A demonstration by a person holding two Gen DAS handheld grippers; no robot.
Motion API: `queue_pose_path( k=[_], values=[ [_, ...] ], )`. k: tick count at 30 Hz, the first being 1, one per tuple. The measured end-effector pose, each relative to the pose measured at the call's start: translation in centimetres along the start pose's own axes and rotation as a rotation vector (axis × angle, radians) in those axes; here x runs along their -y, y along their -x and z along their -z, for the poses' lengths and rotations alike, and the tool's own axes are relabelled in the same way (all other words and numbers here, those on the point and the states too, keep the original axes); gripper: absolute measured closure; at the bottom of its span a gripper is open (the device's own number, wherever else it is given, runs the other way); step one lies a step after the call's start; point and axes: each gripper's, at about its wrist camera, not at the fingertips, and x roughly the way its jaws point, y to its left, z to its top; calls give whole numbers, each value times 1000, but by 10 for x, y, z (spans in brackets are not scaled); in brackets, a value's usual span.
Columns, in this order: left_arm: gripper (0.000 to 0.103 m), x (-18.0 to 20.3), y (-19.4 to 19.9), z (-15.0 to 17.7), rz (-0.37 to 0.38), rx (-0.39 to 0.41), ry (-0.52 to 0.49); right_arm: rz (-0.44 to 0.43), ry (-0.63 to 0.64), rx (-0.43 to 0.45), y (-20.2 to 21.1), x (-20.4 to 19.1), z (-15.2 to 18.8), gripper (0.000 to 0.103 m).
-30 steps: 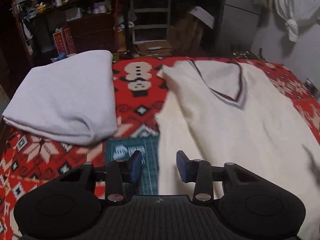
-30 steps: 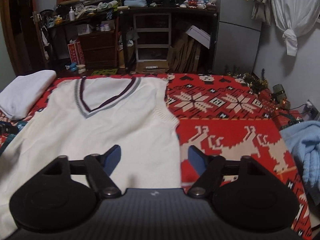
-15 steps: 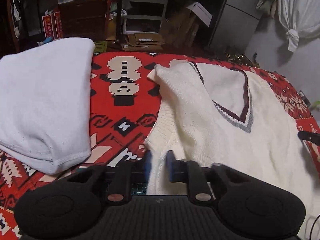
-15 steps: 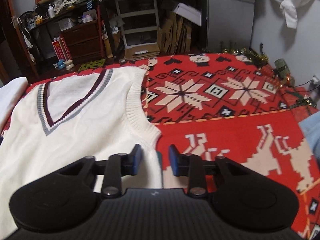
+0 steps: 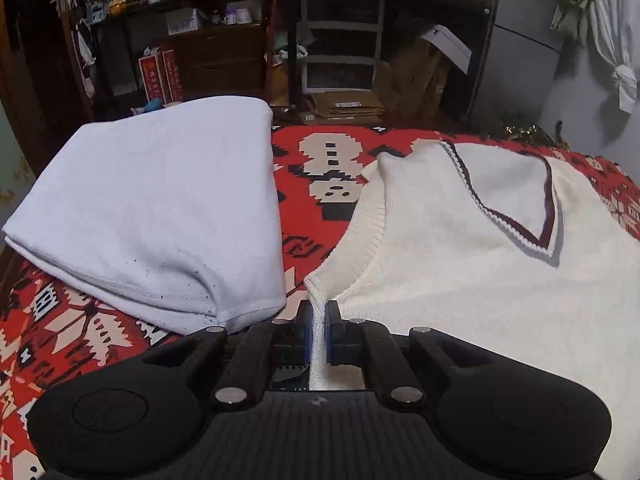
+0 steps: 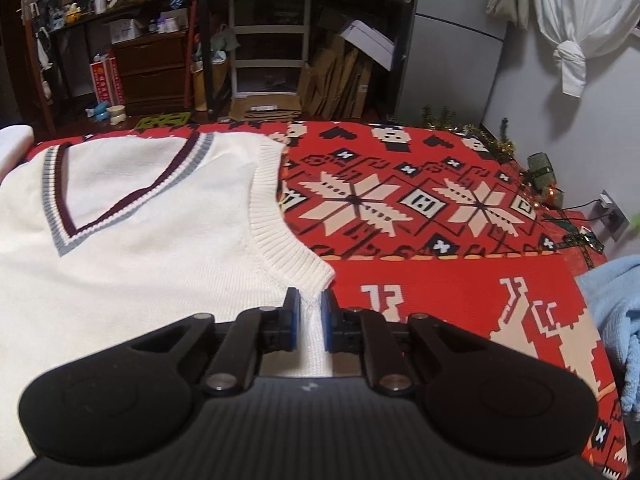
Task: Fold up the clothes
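Cream knit, a sleeveless V-neck vest [image 5: 480, 280] lies spread flat on a red patterned blanket [image 6: 440, 280], its maroon-and-grey collar pointing away from both cameras. The left gripper [image 5: 318, 330] has its jaws pressed onto the vest's side edge just below the ribbed armhole, with a strip of white fabric pinched between the blue pads [image 5: 305, 328]. The right gripper [image 6: 309, 320] has its jaws nearly together on the opposite side edge, just under the other armhole's corner, with fabric between them. A folded white garment [image 5: 160, 208] rests just beside the vest on the left. Light blue cloth [image 6: 616, 320] lies at the blanket's far right edge.
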Motion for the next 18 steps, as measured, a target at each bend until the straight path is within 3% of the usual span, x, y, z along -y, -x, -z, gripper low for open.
queue_pose_path(
  k=[1, 3, 7, 11, 18],
  values=[
    [97, 2, 1, 0, 1, 7, 0, 19, -2, 9, 2, 1, 0, 100],
    [97, 2, 1, -2, 5, 11, 13, 120, -10, 16, -1, 9, -1, 103],
    [95, -1, -8, -1, 19, -19, 43, 20, -170, -18, 4, 43, -5, 102],
    [85, -10, 3, 3, 35, -28, 89, -107, -253, -14, 17, 59, 0, 84],
    [85, -13, 15, 12, 42, -52, 100, -150, -169, -47, -2, 34, 1, 80]
  ],
)
